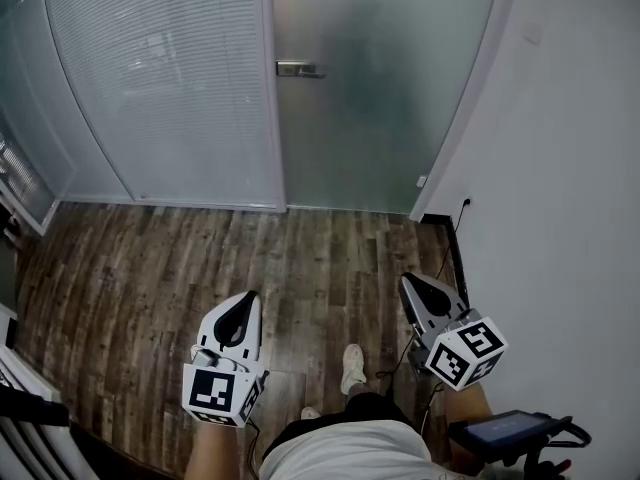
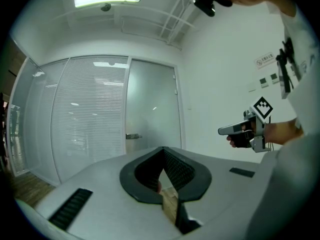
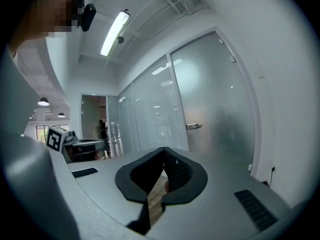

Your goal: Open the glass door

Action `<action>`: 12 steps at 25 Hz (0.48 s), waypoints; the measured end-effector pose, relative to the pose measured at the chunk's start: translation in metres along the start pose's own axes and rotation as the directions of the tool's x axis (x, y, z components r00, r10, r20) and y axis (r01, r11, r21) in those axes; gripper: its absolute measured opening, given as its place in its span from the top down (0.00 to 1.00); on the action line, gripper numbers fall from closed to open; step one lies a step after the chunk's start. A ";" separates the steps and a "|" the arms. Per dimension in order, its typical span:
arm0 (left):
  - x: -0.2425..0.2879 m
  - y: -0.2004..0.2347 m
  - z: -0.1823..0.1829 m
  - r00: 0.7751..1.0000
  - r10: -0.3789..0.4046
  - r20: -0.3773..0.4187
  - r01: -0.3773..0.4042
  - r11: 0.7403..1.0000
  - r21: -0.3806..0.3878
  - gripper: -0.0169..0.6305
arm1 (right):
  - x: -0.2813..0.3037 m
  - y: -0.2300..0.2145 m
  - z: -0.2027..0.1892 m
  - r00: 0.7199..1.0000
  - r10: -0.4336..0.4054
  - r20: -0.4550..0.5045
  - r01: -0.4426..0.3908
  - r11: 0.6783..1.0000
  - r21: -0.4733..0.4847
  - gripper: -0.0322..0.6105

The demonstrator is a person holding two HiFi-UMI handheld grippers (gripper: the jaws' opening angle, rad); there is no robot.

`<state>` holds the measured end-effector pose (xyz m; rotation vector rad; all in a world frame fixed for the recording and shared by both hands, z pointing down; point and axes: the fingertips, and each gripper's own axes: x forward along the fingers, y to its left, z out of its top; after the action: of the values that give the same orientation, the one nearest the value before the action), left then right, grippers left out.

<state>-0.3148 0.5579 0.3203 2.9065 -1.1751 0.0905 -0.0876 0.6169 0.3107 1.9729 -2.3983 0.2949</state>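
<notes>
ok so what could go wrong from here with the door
1. The handle is small, and both the left tool and right tool are shut and well short of it. Reaching like this could knock the glass door rather than grip.
2. The frosted glass hides whatever is behind.
3. A cable runs along the floor by the wall, a possible trip.

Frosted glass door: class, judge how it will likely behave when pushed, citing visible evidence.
Probably heavy: the glass door is a tall full-height pane. Likely rigid, swinging as one piece. Its small metal lever handle looks smooth, so jaws might slip.
</notes>
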 end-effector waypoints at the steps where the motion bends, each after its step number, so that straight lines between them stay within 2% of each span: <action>1: 0.008 0.004 0.000 1.000 0.004 -0.002 -0.004 1.000 -0.002 0.98 | 0.010 -0.006 0.001 1.000 0.005 0.002 -0.005 1.000 0.003 0.95; 6: 0.062 0.027 0.008 0.999 0.033 -0.001 -0.033 0.999 -0.010 0.98 | 0.059 -0.036 0.016 0.999 0.041 0.021 -0.041 0.999 -0.009 0.95; 12: 0.147 0.030 0.027 0.999 0.032 0.003 -0.032 0.999 0.004 0.98 | 0.104 -0.108 0.038 0.998 0.035 0.046 -0.035 0.999 0.007 0.95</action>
<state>-0.2283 0.4338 0.3007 2.8931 -1.2238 0.0885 0.0012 0.4902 0.3014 1.9633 -2.4654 0.2633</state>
